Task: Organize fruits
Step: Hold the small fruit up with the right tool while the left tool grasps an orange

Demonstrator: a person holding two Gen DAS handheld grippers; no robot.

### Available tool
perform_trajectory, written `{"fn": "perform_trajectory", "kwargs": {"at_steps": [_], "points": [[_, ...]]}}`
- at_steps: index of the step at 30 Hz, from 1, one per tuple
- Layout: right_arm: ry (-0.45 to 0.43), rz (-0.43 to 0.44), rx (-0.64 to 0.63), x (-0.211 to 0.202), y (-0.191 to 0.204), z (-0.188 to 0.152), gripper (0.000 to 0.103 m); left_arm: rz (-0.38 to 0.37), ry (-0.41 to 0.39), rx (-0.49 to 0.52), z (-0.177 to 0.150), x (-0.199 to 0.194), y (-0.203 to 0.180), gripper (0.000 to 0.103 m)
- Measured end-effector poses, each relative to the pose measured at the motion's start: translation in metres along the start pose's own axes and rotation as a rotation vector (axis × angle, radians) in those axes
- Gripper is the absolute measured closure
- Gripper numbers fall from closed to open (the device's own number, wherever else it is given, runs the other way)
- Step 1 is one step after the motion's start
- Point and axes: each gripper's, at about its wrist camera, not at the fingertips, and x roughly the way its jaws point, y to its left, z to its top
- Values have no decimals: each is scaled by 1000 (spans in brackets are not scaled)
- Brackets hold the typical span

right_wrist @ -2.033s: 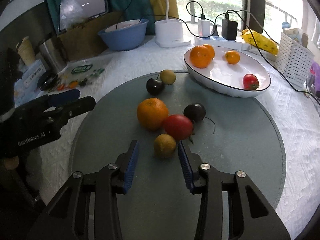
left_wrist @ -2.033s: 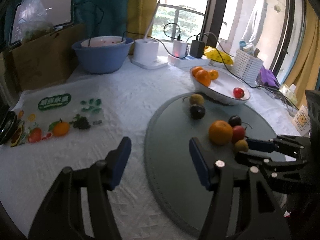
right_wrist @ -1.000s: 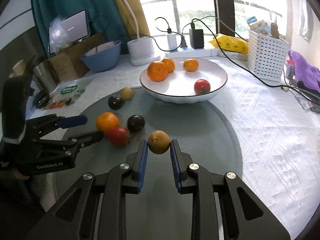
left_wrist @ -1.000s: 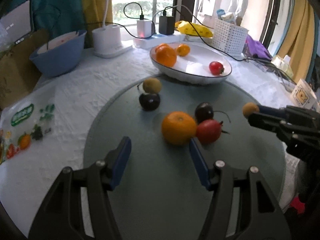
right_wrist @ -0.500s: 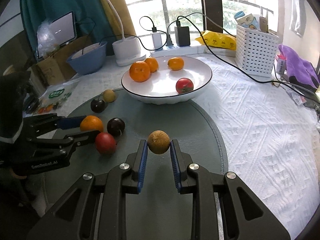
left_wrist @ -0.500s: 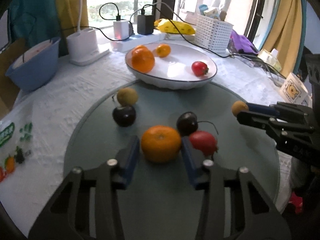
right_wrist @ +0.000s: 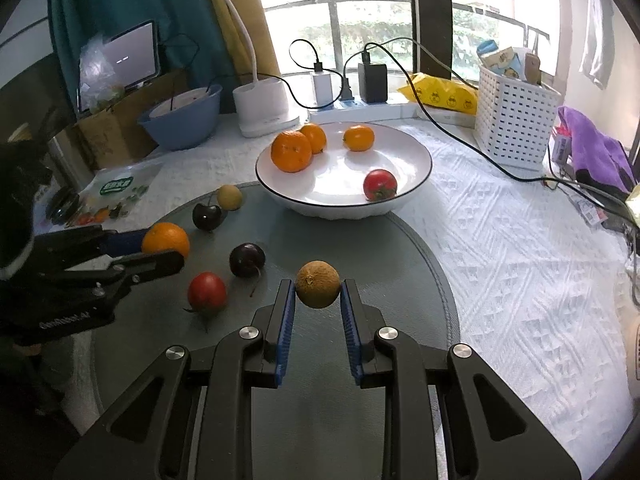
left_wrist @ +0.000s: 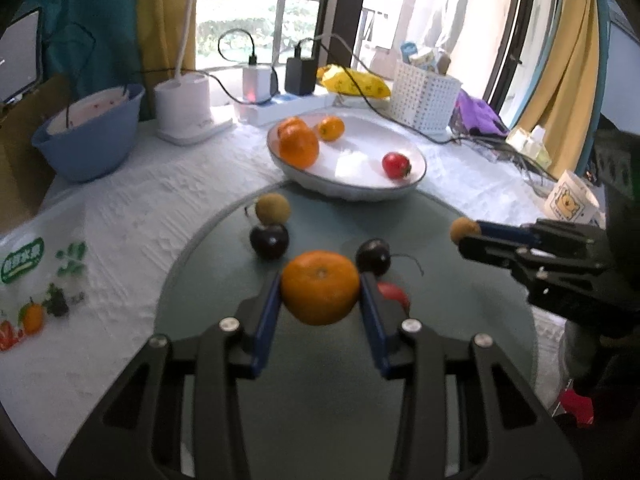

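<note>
Orange (left_wrist: 319, 287) clamped in my left gripper (left_wrist: 320, 300) at frame centre, brown fruit (right_wrist: 317, 284) pinched in my right gripper (right_wrist: 317, 300), bowl (right_wrist: 416, 176) above.

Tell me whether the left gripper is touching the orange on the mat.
Touching. In the left wrist view both blue pads of the left gripper press the sides of the orange, no gap showing.

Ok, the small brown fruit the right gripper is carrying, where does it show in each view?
Left wrist view: the small brown fruit sits at the right, at the tip of the right gripper, off the mat.
Right wrist view: it is at centre, clamped between the blue fingers.
Shared landmark: the white bowl holding oranges and a tomato, beyond the fruit in both views.
</note>
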Motion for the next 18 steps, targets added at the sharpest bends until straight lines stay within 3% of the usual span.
{"fn": "perform_trajectory", "kwargs": {"at_steps": [18], "points": [[-37, 9, -21, 6, -4, 24, 78, -29, -74, 65, 44, 5, -14, 63]]}}
